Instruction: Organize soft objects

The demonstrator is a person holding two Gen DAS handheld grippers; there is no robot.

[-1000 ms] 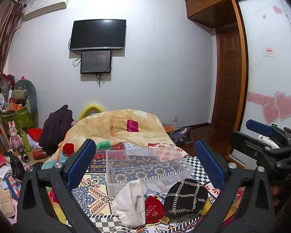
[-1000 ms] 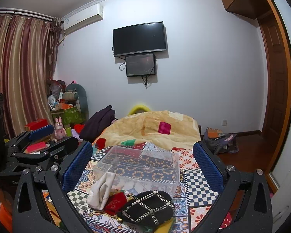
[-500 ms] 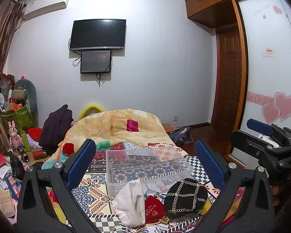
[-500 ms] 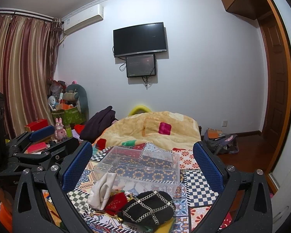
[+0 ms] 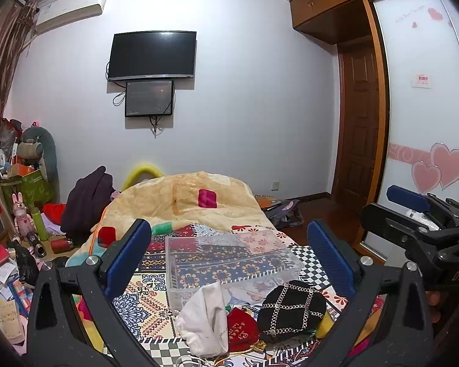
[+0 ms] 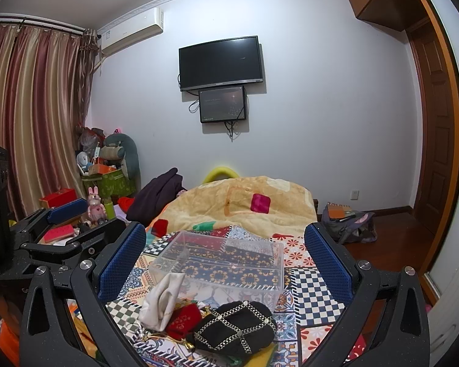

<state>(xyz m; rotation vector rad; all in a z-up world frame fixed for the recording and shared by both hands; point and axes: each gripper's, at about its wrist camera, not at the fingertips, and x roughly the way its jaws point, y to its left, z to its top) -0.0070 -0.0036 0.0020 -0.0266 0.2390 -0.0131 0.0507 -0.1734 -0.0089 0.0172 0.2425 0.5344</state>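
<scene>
Both tongs hanging wide open, empty: left tongs [image 5: 229,257], right tongs [image 6: 226,260]. Soft pile sitting on the bed [image 6: 315,293] just in front of the clear bin [image 6: 226,260]: white cloth [image 6: 162,299], red pouch [image 6: 183,321], black chained bag [image 6: 235,327]. Suggest dipping low, pinching the bunched white cloth first, and lifting clear of the chain.

Left wrist view: set low over the near end of the patchwork-covered bed [image 5: 156,293], facing along it toward the white far wall with the black wall-mounted television [image 5: 151,55] at 12 o'clock; the clear plastic storage box [image 5: 229,260] lies near. Right wrist view: same height and heading, stationed to the right, television [image 6: 221,62] again at 12 o'clock. Both share the bed [image 6: 315,293], box [image 6: 220,266] and wall. Each frames the other's black gripper: right [image 5: 413,214] at 3 o'clock, left [image 6: 61,223] at 9 o'clock.
</scene>
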